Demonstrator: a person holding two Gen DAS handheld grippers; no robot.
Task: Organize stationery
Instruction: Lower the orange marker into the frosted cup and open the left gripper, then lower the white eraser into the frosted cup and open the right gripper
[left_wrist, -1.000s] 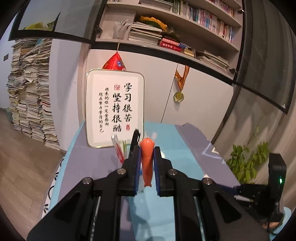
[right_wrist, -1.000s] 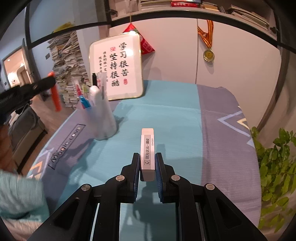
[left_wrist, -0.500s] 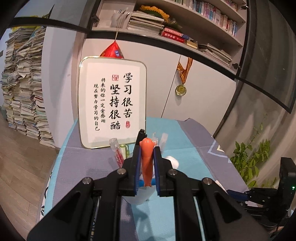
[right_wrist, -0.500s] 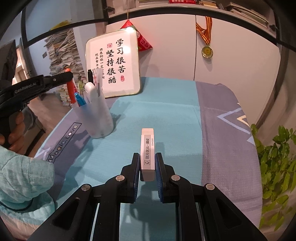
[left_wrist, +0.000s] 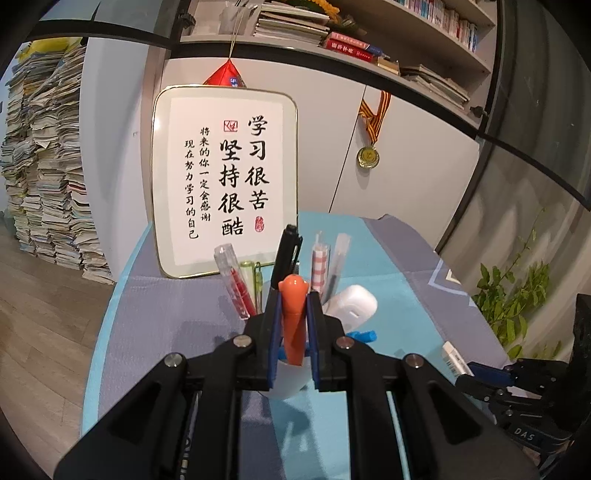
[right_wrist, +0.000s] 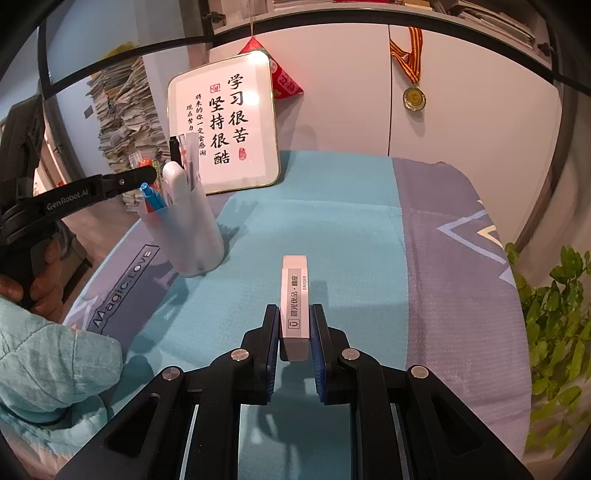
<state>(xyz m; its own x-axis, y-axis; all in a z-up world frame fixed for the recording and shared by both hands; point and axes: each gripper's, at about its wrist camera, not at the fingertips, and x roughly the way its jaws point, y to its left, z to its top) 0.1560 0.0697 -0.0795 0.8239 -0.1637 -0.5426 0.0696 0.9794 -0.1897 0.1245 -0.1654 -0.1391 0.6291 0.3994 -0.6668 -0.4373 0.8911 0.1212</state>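
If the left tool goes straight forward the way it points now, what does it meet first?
Most likely the pen cup just ahead: the left tool, shut on the orange pen, points at the pens standing in it. Depth is uncertain.

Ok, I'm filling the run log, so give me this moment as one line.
left gripper: shut on orange carrot-shaped pen, above translucent plastic pen cup | right gripper: shut on white rectangular eraser, above table
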